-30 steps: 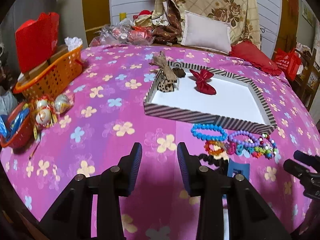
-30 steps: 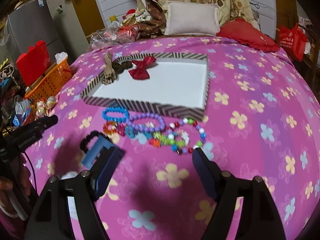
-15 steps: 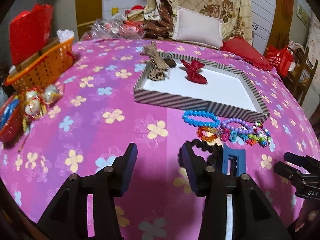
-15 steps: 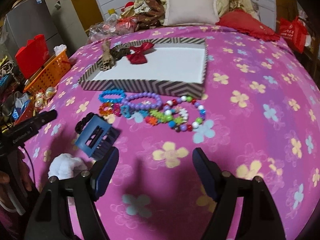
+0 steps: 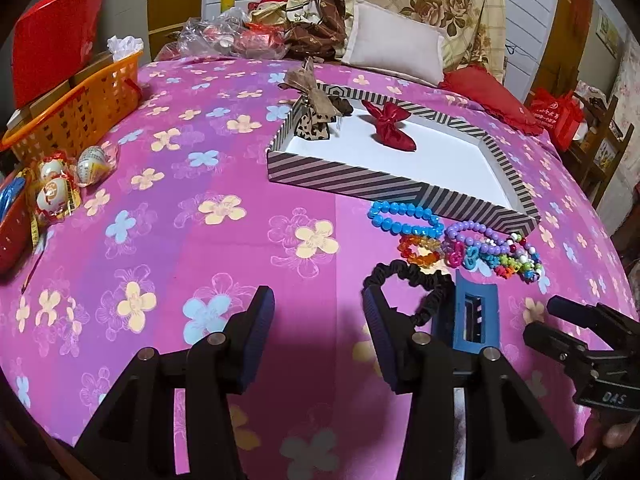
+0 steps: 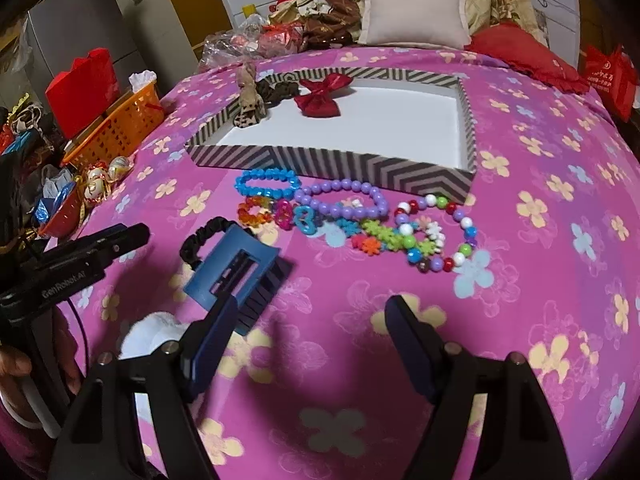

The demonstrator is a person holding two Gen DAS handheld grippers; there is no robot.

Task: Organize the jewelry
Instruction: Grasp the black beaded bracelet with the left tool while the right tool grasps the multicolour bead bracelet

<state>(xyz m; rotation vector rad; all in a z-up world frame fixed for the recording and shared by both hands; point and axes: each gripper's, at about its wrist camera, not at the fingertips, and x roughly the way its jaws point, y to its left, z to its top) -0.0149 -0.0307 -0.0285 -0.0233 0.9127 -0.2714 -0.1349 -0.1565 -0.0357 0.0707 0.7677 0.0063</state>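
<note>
My left gripper (image 5: 318, 304) hangs open over the pink flowered bedspread with nothing between its fingers. Its right finger sits next to a black scrunchie (image 5: 412, 276) and a blue claw clip (image 5: 476, 316). My right gripper (image 6: 310, 312) is open too, its left finger just in front of the claw clip (image 6: 236, 272). Behind that lie the scrunchie (image 6: 208, 232) and a row of bead bracelets: blue (image 6: 266, 184), purple (image 6: 344, 200) and multicolour (image 6: 436, 232). The striped tray (image 6: 320, 160) holds a red bow (image 6: 320, 96) and a leopard bow (image 6: 250, 108).
An orange basket (image 5: 80, 112) with a red bag (image 5: 52, 52), wrapped eggs (image 5: 60, 184) and a red bowl (image 5: 12, 232) stand at the left. Pillows and a red cushion (image 5: 492, 100) lie at the back. A white fluffy thing (image 6: 152, 332) lies near the bed's front edge.
The left jaws have spread wider. The right gripper has sunk toward the claw clip, which now looks larger and sits close to its left finger.
</note>
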